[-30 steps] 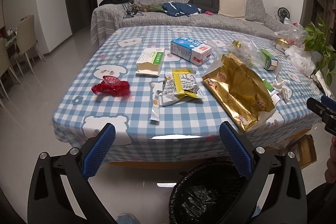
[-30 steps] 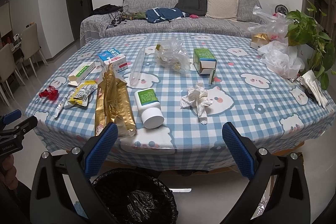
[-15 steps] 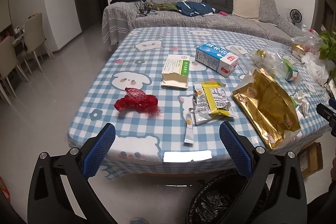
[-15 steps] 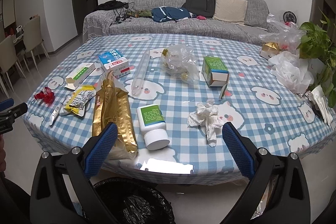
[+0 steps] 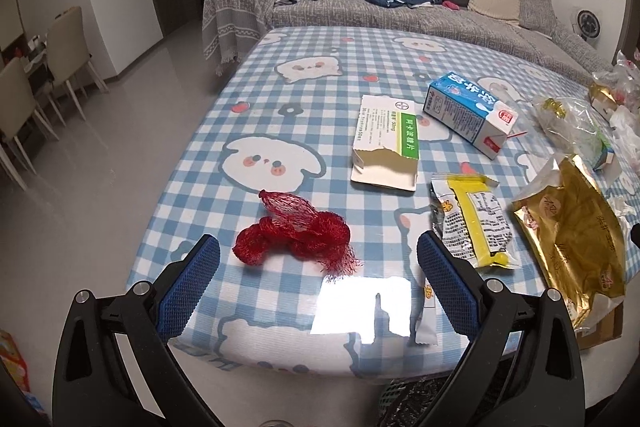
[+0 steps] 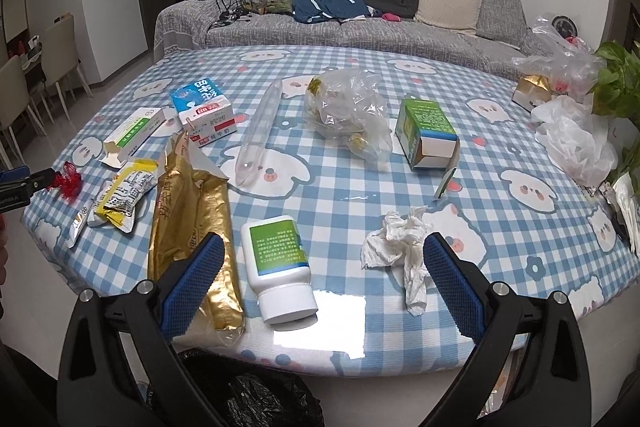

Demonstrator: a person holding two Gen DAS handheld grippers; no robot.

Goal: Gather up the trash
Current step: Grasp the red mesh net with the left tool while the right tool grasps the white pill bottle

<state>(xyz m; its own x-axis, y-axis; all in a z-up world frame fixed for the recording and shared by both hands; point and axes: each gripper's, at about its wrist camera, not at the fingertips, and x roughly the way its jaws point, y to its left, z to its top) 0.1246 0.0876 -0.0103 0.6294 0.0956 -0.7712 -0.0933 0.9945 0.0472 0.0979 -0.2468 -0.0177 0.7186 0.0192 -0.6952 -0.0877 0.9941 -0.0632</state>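
Trash lies on a blue checked tablecloth (image 5: 280, 99). My left gripper (image 5: 318, 267) is open and empty, just short of a red mesh net (image 5: 294, 233) near the table's front left corner. Beyond it lie a torn green-white box (image 5: 386, 147), a blue-white milk carton (image 5: 470, 113), a yellow-grey wrapper (image 5: 474, 219) and a gold foil bag (image 5: 568, 223). My right gripper (image 6: 320, 263) is open and empty above a white bottle with a green label (image 6: 278, 263). A crumpled tissue (image 6: 400, 251) and the gold bag (image 6: 192, 219) flank the bottle.
A bin with a black liner (image 6: 240, 395) stands on the floor under the table's front edge. A green carton (image 6: 426, 133), a clear plastic bag (image 6: 352, 115), a plant (image 6: 616, 83) and white bags (image 6: 576, 143) are on the right. A grey sofa (image 6: 360, 27) stands behind.
My left gripper has moved left and closer to the table, so the red net now sits just ahead of its fingers. My right gripper has moved forward over the white bottle.
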